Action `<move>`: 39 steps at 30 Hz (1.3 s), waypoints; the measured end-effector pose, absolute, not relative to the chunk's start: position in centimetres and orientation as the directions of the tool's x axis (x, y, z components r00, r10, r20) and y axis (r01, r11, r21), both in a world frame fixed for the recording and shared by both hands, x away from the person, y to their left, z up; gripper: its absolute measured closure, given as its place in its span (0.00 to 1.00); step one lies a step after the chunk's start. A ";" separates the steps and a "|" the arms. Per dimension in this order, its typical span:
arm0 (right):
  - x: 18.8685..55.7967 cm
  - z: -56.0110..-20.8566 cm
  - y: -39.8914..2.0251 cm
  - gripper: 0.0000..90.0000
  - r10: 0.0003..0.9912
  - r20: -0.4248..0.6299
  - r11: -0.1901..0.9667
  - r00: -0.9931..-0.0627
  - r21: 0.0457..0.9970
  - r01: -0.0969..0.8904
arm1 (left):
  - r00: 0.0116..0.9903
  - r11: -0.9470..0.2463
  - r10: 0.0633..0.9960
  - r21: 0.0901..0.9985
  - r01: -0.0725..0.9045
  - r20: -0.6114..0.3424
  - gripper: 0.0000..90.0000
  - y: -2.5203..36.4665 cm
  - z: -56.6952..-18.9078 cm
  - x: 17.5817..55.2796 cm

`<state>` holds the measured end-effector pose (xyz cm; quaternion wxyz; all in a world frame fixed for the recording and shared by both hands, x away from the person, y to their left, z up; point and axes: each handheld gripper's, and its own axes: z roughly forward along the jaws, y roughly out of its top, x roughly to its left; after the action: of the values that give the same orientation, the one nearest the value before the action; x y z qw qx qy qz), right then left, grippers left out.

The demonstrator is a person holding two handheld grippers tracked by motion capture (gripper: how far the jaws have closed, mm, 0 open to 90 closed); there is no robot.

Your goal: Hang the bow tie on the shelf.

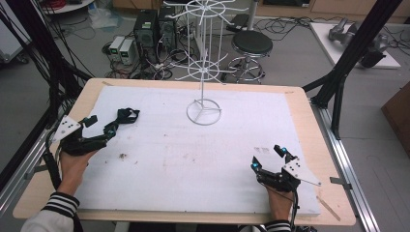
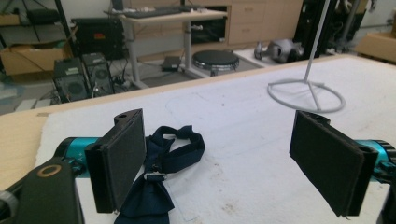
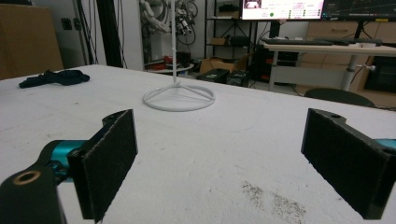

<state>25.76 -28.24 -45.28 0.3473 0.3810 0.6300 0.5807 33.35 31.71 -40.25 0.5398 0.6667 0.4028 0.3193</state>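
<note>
A dark navy fabric bow tie (image 1: 126, 115) lies near the white foam board's (image 1: 193, 159) far left corner, its long axis running from the left edge toward the far edge. The left gripper (image 1: 100, 126), jaws apart, sits just beside it; in the left gripper view the tie (image 2: 161, 175) lies by 1 jaw. The right gripper (image 1: 267, 157) rests near the near right corner, jaws apart, holding nothing.

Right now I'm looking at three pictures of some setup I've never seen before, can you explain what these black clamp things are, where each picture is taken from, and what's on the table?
A person sits at a table covered by a white sheet, holding a hand-operated clamp in each hand. The high view looks down from above: the left gripper is by a dark blue bow tie, the right gripper is over bare sheet. The other two pictures come from cameras riding on each gripper, looking out between its two black padded jaws. In the left gripper view the bow tie lies beside one open jaw. A white wire rack stands mid-table. Both grippers are open and hold nothing.
</note>
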 end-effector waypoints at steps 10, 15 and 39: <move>25.8 -45.3 -28.2 0.11 0.883 0.004 0.036 -0.469 0.996 0.076 | 0.503 -0.151 0.864 0.950 0.271 -0.006 0.21 31.4 -39.4 35.5; 25.8 -45.3 -28.2 0.11 0.884 0.006 0.034 -0.467 0.996 0.077 | 0.509 -0.185 0.861 0.936 0.301 0.007 0.21 31.4 -39.1 36.3; 25.8 -45.3 -28.2 0.11 0.887 0.002 0.041 -0.462 0.996 0.083 | 0.554 -0.416 0.824 0.794 0.443 0.122 0.22 30.1 -39.0 41.2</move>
<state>25.84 -28.20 -45.26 0.3486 0.3838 0.6318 0.5762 41.25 30.10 -39.04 0.3683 0.8008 0.3955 0.2581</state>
